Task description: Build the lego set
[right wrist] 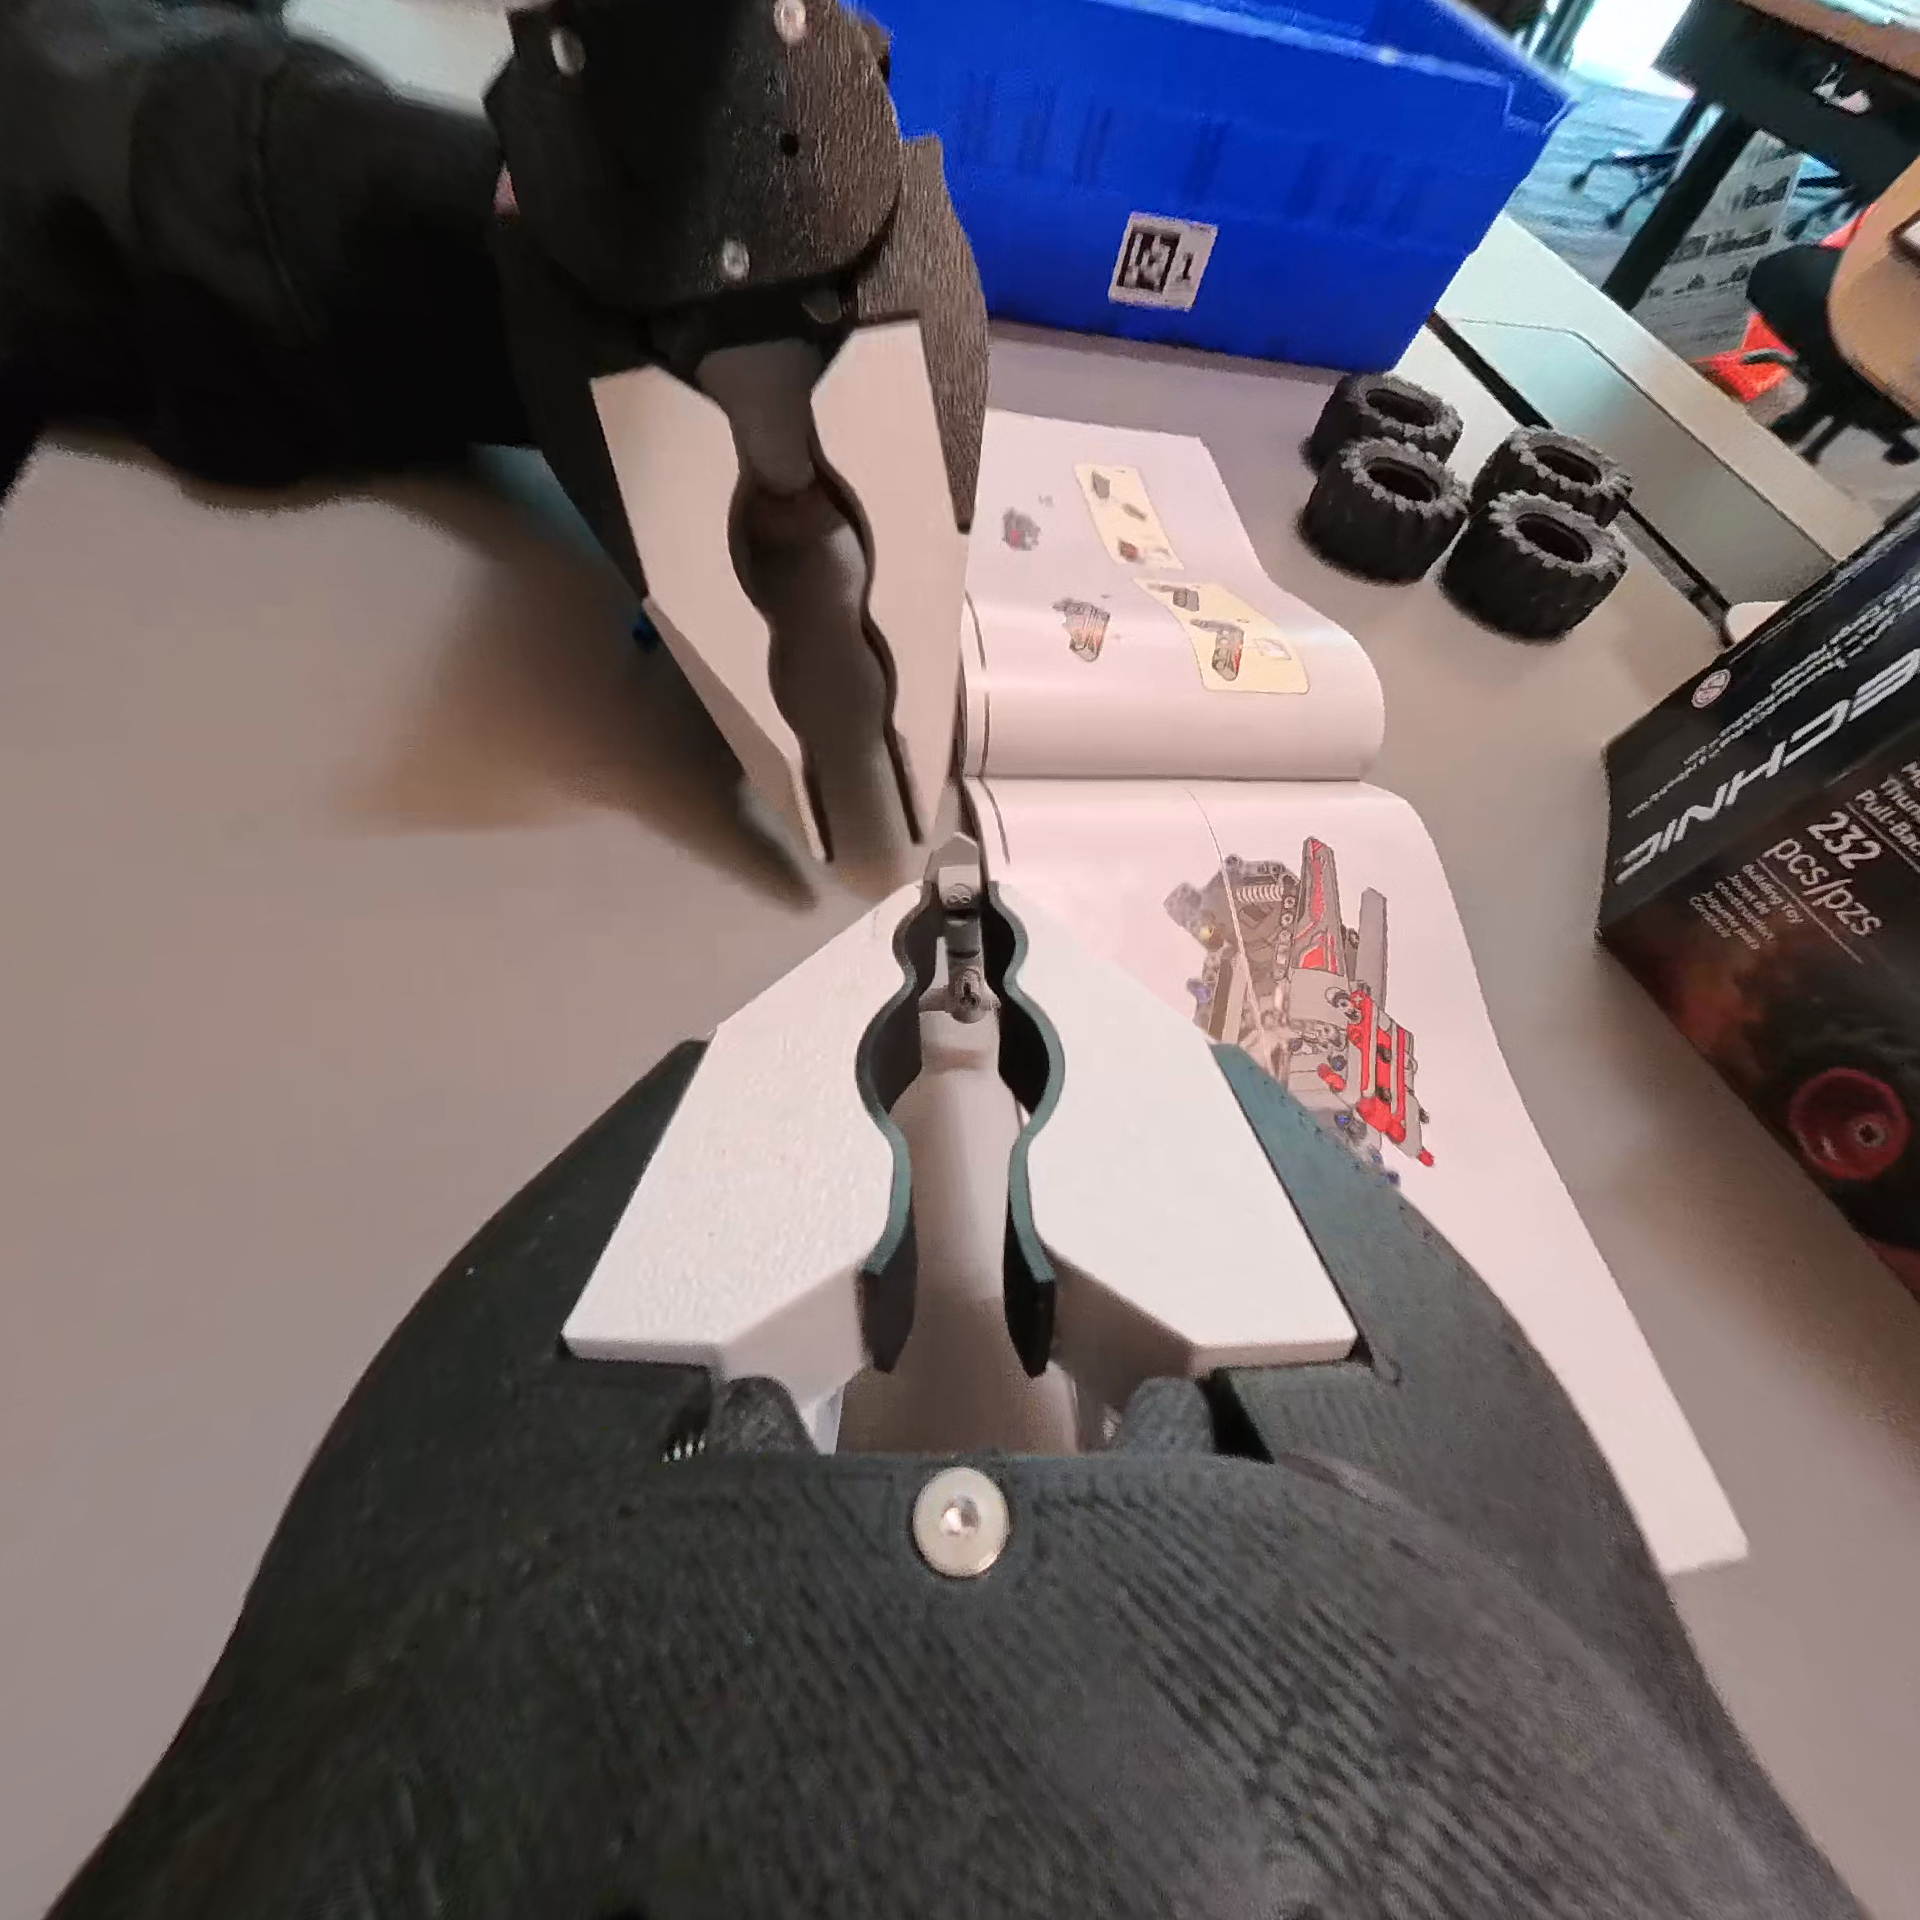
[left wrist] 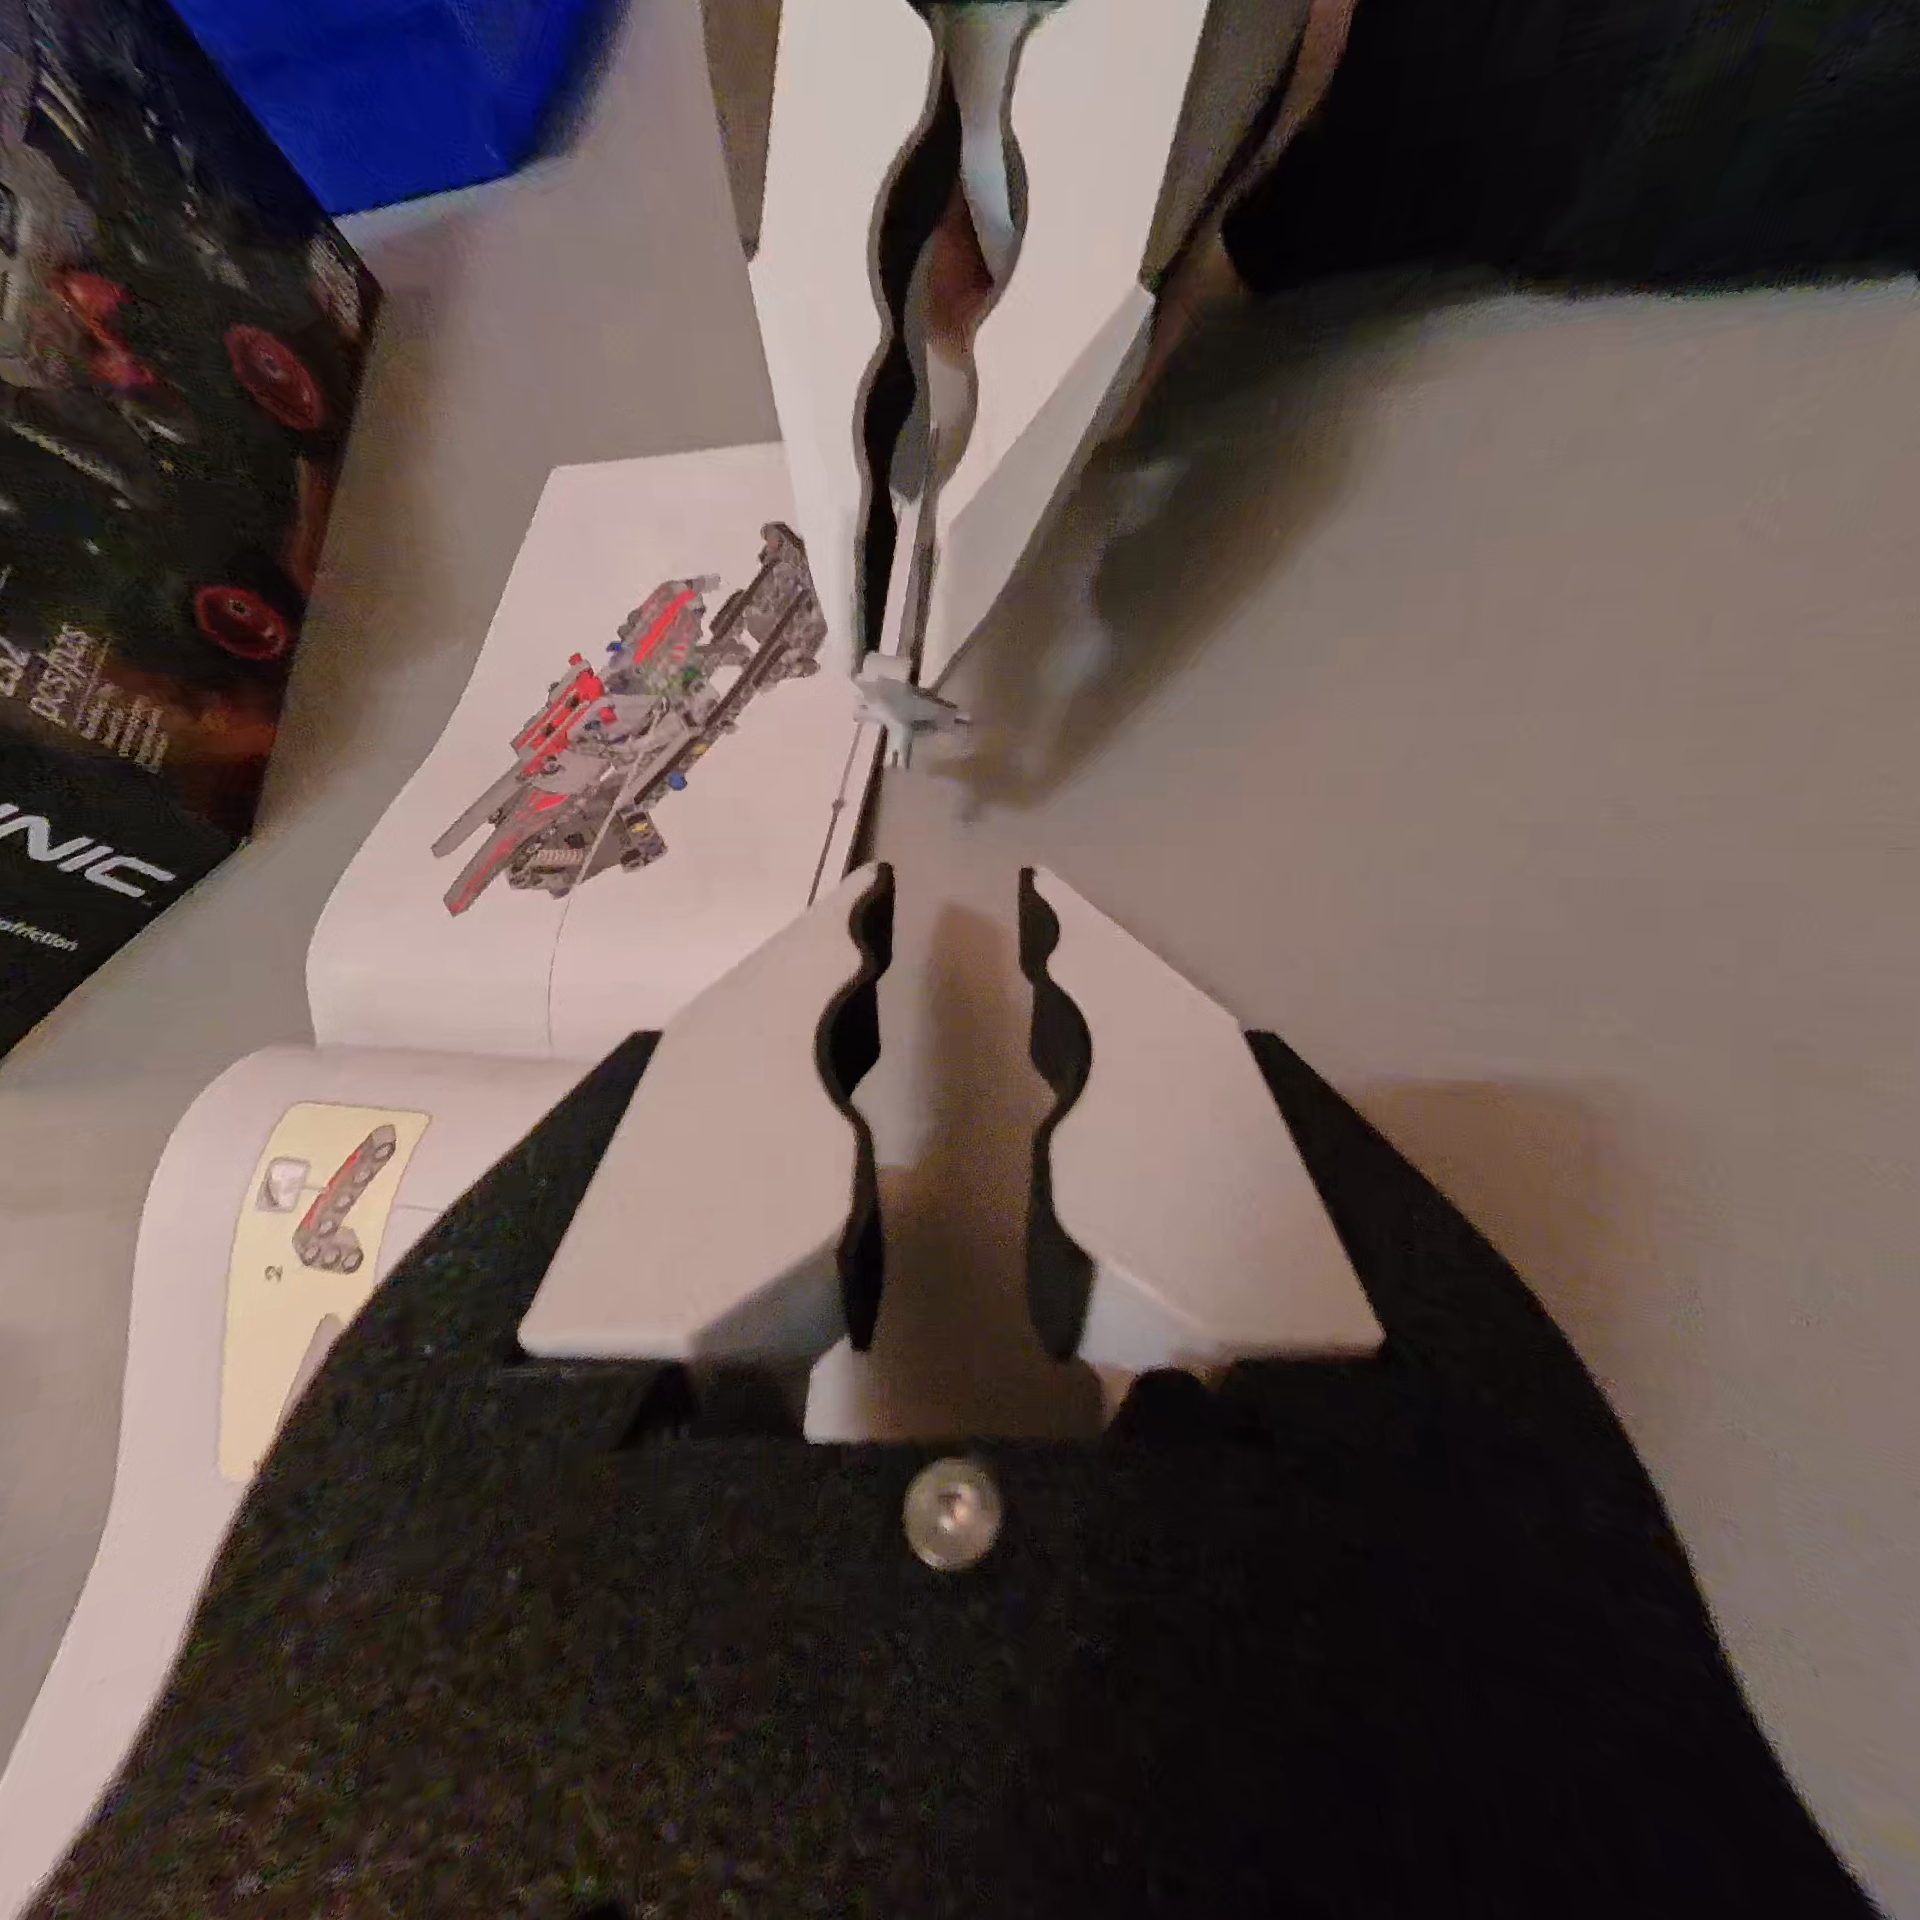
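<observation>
My right gripper is shut on a slim grey lego piece, and a small grey connector sticks out past its fingertips. In the left wrist view the right gripper reaches in from the top with the light grey connector at its tip, just above the table. My left gripper is open and empty, its tips a short way from that connector. In the right wrist view the left gripper points down next to the held piece. The open instruction booklet lies beside both.
A black lego box stands by the booklet. A blue bin is behind it. Several black tyres sit on the grey table. A person's dark sleeve lies across the table's far side. My two grippers' fingertips are within a few centimetres of each other.
</observation>
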`<action>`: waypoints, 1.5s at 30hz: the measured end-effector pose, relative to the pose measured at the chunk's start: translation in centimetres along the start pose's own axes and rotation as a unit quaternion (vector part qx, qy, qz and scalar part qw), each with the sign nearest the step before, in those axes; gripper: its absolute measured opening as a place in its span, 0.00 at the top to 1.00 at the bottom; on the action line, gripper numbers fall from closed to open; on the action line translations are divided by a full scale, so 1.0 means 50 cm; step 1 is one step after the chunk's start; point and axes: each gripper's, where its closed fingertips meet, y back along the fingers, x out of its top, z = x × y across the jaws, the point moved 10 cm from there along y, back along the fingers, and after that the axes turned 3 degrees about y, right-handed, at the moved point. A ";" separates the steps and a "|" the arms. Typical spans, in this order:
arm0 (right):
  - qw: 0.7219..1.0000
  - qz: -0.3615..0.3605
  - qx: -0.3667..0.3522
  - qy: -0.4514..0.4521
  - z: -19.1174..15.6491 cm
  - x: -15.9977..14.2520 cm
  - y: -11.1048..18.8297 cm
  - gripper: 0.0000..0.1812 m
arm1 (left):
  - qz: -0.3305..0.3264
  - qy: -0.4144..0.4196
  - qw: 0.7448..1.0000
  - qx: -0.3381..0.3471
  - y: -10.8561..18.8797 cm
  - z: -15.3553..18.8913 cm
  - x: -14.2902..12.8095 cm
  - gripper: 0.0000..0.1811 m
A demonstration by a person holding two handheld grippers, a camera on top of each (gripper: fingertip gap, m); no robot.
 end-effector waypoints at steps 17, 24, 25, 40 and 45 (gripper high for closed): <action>0.802 0.359 0.229 -0.420 0.024 0.033 -0.008 0.97 | 0.163 -0.222 0.940 0.203 0.053 0.054 0.082 0.67; 0.784 0.332 0.301 -0.430 0.007 0.034 -0.028 0.97 | 0.180 -0.216 0.941 0.188 0.054 0.060 0.086 0.71; 0.782 0.329 0.307 -0.431 0.005 0.034 -0.029 0.97 | 0.179 -0.215 0.942 0.184 0.053 0.061 0.085 0.71; 0.796 0.288 0.303 -0.437 0.001 0.026 -0.040 0.97 | 0.152 -0.198 0.956 0.153 0.051 0.057 0.081 0.78; 0.794 0.289 0.300 -0.444 0.003 0.025 -0.041 0.97 | 0.150 -0.190 0.958 0.155 0.050 0.053 0.080 0.78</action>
